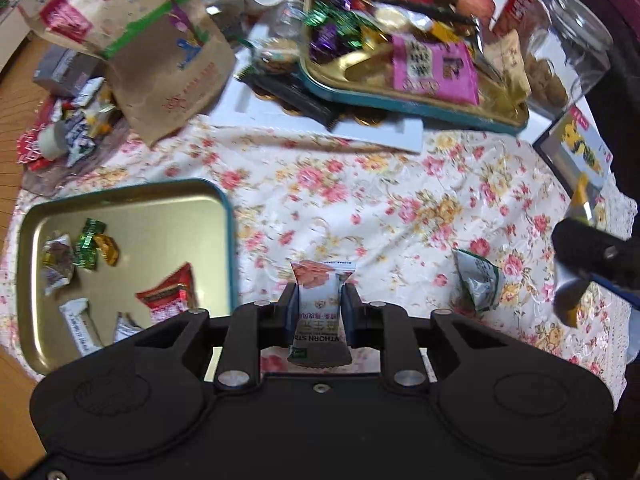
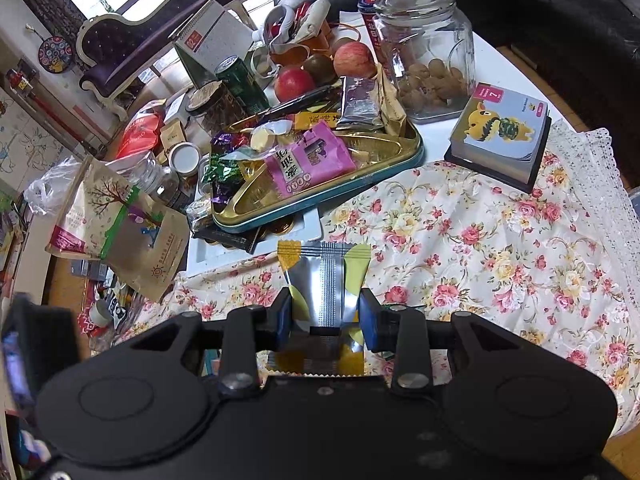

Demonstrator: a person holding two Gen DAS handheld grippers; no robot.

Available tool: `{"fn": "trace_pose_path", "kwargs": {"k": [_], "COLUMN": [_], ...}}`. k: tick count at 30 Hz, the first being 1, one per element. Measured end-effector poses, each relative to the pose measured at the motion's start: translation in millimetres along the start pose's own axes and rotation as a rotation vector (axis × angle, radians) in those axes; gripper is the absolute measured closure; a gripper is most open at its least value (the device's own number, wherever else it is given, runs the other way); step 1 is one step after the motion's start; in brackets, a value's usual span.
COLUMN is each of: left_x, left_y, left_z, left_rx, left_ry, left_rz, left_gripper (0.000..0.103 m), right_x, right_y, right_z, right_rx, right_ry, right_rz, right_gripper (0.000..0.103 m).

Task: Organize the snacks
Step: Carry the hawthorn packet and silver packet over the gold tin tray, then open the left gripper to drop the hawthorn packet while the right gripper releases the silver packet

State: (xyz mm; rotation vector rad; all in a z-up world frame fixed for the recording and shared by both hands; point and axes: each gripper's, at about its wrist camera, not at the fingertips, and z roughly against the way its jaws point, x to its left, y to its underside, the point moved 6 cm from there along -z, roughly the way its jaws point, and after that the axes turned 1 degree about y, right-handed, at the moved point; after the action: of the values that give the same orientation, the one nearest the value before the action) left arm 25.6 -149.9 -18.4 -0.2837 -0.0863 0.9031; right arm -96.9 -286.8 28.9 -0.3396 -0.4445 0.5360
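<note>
A white and salmon-pink snack packet (image 1: 322, 312) is held clamped between the jaws of the left gripper (image 1: 320, 308), upright, above the floral tablecloth (image 1: 400, 200) that covers the table. A silver and yellow sachet (image 2: 326, 280) is likewise pinched between the jaws of the right gripper (image 2: 325, 320), its seam side facing the camera. Just left of the left gripper, a shallow gold tin lid (image 1: 192, 200) is seen lying on the cloth; several wrapped sweets, a red packet (image 1: 170, 294) and a white bar (image 1: 80, 326) are contained in it. A small green and white packet (image 1: 480, 280) lies loose on the cloth to the right. Farther back, a gold tray with a teal rim (image 2: 400, 160) is piled with snacks, a pink packet (image 2: 310, 158) on top. Behind it, two apples (image 2: 354, 60), a glass jar (image 2: 428, 48) holding round biscuits or nuts, and a brown paper bag (image 2: 120, 232) are noted. A small board book (image 2: 500, 132) sits at the cloth's far edge.
</note>
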Motion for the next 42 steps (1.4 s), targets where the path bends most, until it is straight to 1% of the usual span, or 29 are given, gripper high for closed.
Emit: {"fn": "trace_pose_path", "kwargs": {"k": [5,8,10,13,17,20,23,26,30,33,35,36,42], "left_x": [40.2,71.7,93.7,123.0,158.8,181.5,199.6,211.4,218.7,220.8,219.7,219.5,218.0], "left_y": [-15.8,-21.9,-23.9,-25.6,-25.5,-24.5,-21.9,-20.3,-20.6,-21.6,-22.9,-23.4,-22.9], "left_z": [28.3,38.4,39.8,38.1,36.4,35.7,33.6,34.2,37.0,39.0,40.2,40.7,37.7], "left_rx": [-0.085,-0.134,-0.133,-0.116,-0.101,-0.089,-0.068,-0.061,-0.069,-0.071,-0.073,-0.074,-0.054], "left_ry": [-0.043,-0.092,-0.100,-0.089,-0.120,-0.134,-0.113,-0.091,-0.096,-0.069,-0.046,-0.039,-0.041], "left_rz": [0.028,0.058,0.092,0.147,0.204,0.234,0.277,0.305,0.321,0.337,0.340,0.344,0.362], "left_gripper": [0.073,0.073,0.073,0.073,0.073,0.073,0.073,0.073,0.072,0.072,0.071,0.067,0.067], "right_x": [21.2,39.5,55.6,77.5,107.9,131.2,150.9,166.5,180.7,185.8,189.4,189.6,201.3], "right_y": [8.0,15.4,21.3,31.9,49.8,64.5,76.5,84.9,93.1,96.7,97.4,96.5,94.5], "right_z": [-11.9,-18.0,-23.0,-31.0,-43.2,-52.7,-62.5,-69.9,-78.5,-84.5,-85.7,-84.4,-79.4], "right_rx": [0.024,0.042,0.052,0.072,0.109,0.145,0.191,0.205,0.202,0.198,0.180,0.170,0.142], "right_ry": [0.010,-0.002,-0.009,-0.016,-0.039,-0.087,-0.131,-0.135,-0.113,-0.105,-0.099,-0.098,-0.144], "right_rz": [0.032,0.062,0.090,0.130,0.178,0.194,0.190,0.211,0.244,0.256,0.272,0.281,0.291], "right_gripper": [0.066,0.066,0.066,0.066,0.066,0.066,0.066,0.066,0.066,0.066,0.066,0.066,0.066]}}
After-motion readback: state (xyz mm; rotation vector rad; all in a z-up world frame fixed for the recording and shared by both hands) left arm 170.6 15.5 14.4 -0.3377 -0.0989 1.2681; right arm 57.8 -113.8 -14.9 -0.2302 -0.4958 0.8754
